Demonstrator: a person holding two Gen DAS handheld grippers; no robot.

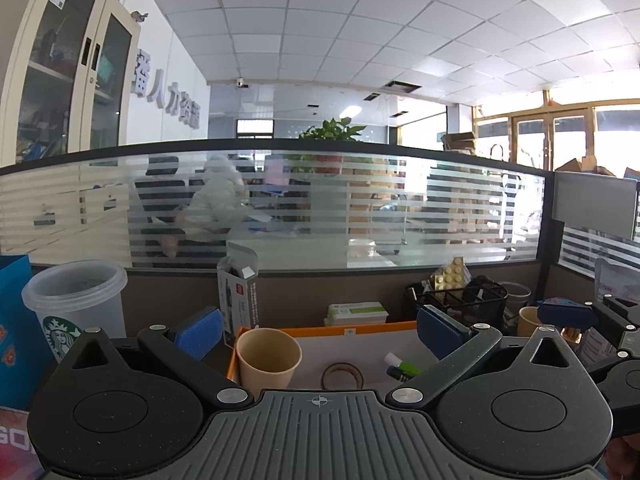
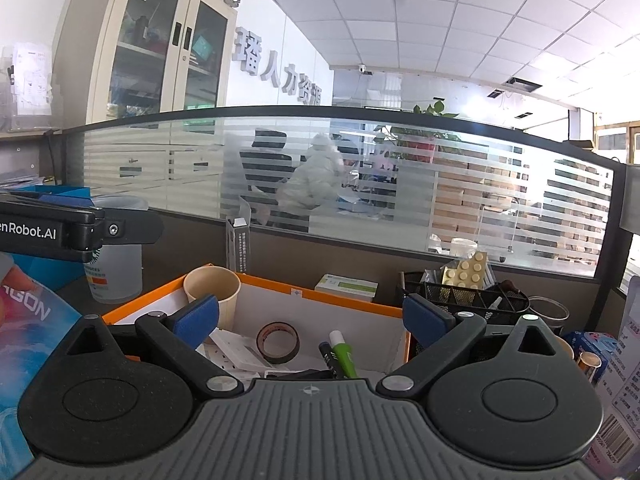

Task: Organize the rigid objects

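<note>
Both grippers (image 1: 320, 332) (image 2: 312, 320) gape empty; green marker (image 2: 343, 354) lies lengthwise, cap toward the partition

A frosted striped glass partition (image 1: 320, 208) ran across the far side. A tall cabinet (image 2: 160, 40) stood far left; a potted plant (image 1: 334, 132) rose behind the glass.

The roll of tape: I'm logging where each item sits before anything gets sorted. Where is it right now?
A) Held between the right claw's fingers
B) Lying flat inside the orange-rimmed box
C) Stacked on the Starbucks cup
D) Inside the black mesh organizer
B: the roll of tape lies flat on the floor of the orange-rimmed box, beside the paper cup, and both claws are open and empty.
</note>
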